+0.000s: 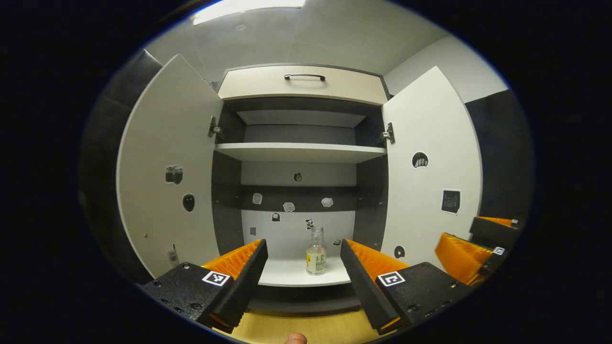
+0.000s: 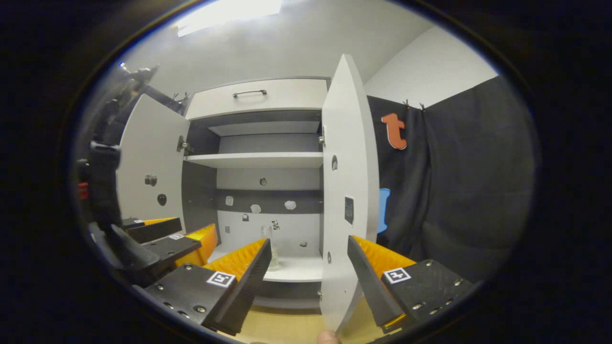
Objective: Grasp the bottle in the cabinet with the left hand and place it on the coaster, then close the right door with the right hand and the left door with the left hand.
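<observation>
We hold the left gripper (image 1: 303,267) spread wide and gripping nothing, lined up with the bottle (image 1: 316,251), which stands upright on the cabinet's bottom shelf (image 1: 287,274), well ahead of the fingers. The right gripper (image 2: 306,267) is also spread and idle, its fingers either side of the right door (image 2: 345,191) edge. The bottle looks glassy and narrow, so closing off-centre could tip it; the coaster's place we cannot tell.
</observation>
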`<action>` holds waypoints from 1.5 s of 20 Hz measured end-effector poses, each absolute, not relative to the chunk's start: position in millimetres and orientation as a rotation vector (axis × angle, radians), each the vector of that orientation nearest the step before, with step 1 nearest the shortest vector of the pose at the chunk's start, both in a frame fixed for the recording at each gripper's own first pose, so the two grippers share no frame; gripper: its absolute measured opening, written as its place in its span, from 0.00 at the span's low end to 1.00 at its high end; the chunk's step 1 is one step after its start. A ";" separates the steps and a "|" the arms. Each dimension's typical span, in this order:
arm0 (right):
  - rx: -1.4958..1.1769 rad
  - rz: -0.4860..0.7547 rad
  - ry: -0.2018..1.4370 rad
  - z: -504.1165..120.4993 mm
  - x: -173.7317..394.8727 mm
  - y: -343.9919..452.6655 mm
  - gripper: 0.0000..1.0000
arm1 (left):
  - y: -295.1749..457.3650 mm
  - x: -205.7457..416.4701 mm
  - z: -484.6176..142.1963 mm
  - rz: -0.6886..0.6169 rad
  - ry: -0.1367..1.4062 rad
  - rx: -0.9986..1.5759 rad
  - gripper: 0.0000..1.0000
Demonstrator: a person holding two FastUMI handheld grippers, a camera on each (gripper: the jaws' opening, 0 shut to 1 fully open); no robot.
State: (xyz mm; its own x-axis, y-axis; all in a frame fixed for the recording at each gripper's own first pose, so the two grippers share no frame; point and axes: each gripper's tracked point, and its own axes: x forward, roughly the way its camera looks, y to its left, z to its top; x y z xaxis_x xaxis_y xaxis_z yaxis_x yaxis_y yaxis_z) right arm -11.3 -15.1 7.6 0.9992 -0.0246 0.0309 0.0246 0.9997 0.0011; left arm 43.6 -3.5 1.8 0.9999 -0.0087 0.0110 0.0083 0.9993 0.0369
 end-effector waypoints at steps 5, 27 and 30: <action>-0.006 -0.083 -0.064 17.3 -23.8 -34.9 0.92 | -11.8 95.6 -11.5 -0.031 0.011 0.048 0.96; -0.039 -0.471 -0.133 30.6 -54.3 -134.2 0.97 | -26.6 307.6 -132.3 -0.005 0.217 0.092 0.91; -0.049 -0.485 -0.122 27.9 -58.0 -139.0 0.97 | -22.4 313.0 -138.9 0.015 0.240 0.099 0.74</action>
State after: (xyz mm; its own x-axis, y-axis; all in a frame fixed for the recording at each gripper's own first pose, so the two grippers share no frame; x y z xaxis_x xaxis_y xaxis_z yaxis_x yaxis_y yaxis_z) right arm -58.0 -139.0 27.9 0.8774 -0.4622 0.1287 0.4681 0.8835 -0.0177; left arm 313.0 -22.4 -138.9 0.9712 0.0264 -0.2367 -0.0028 0.9950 0.0995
